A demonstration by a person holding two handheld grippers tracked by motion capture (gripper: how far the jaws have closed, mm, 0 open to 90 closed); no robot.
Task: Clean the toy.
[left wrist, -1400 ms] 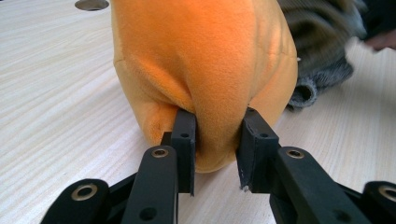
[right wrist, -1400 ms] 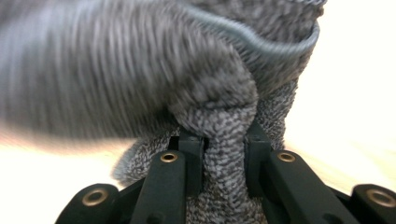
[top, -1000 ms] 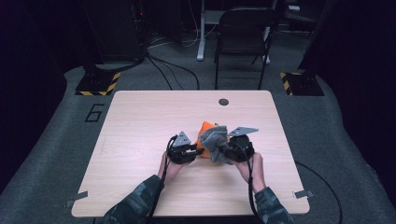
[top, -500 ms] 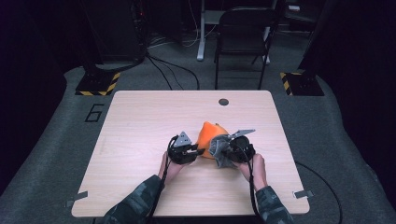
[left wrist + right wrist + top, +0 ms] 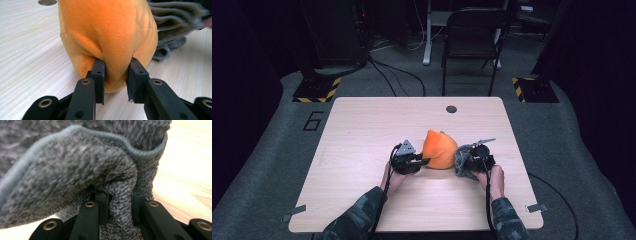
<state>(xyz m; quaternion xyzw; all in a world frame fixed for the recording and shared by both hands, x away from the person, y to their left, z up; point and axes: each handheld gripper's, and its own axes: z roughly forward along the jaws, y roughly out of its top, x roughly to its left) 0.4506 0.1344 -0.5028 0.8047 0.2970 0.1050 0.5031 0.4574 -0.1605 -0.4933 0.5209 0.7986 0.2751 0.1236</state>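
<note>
Orange plush (image 5: 439, 150) pinched by left tool (image 5: 421, 161), grey knit cloth (image 5: 463, 161) clamped in right tool (image 5: 466, 161), on wooden table (image 5: 362, 130).

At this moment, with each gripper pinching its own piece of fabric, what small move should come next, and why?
Probably lower the right gripper slightly and settle the grey cloth flat on the table. It hangs bunched from the shut jaws beside the orange plush, with a little of it already on the wood, while the left gripper pinches the plush's lower edge.
</note>
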